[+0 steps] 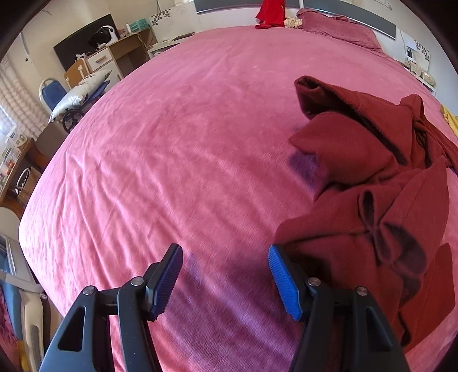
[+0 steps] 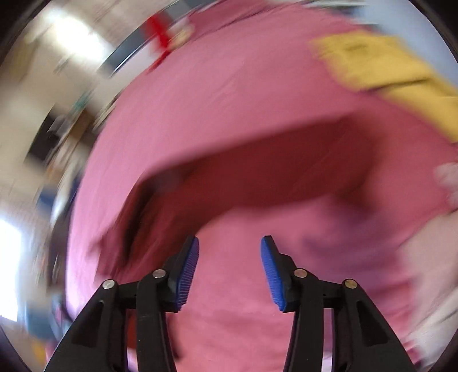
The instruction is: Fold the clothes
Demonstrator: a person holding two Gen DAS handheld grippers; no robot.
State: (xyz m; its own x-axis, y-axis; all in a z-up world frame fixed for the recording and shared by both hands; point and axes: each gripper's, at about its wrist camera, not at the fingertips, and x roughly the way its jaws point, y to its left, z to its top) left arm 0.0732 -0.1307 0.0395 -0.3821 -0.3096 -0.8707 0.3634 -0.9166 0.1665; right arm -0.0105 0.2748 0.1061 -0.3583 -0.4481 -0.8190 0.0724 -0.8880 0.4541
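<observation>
A crumpled dark red garment (image 1: 369,189) lies in a heap on the pink bedspread (image 1: 177,148), right of centre in the left wrist view. My left gripper (image 1: 226,280) is open and empty, low over the bed, with its right fingertip beside the heap's near edge. The right wrist view is motion-blurred. There the dark red garment (image 2: 257,177) stretches across the pink bedspread (image 2: 223,94) ahead of my right gripper (image 2: 229,271), which is open and empty.
A yellow cloth (image 2: 380,68) lies at the bed's far right. A red item (image 1: 270,13) and a pink pillow (image 1: 337,27) sit at the headboard. A desk (image 1: 126,51), blue chair (image 1: 53,94) and clutter stand left of the bed.
</observation>
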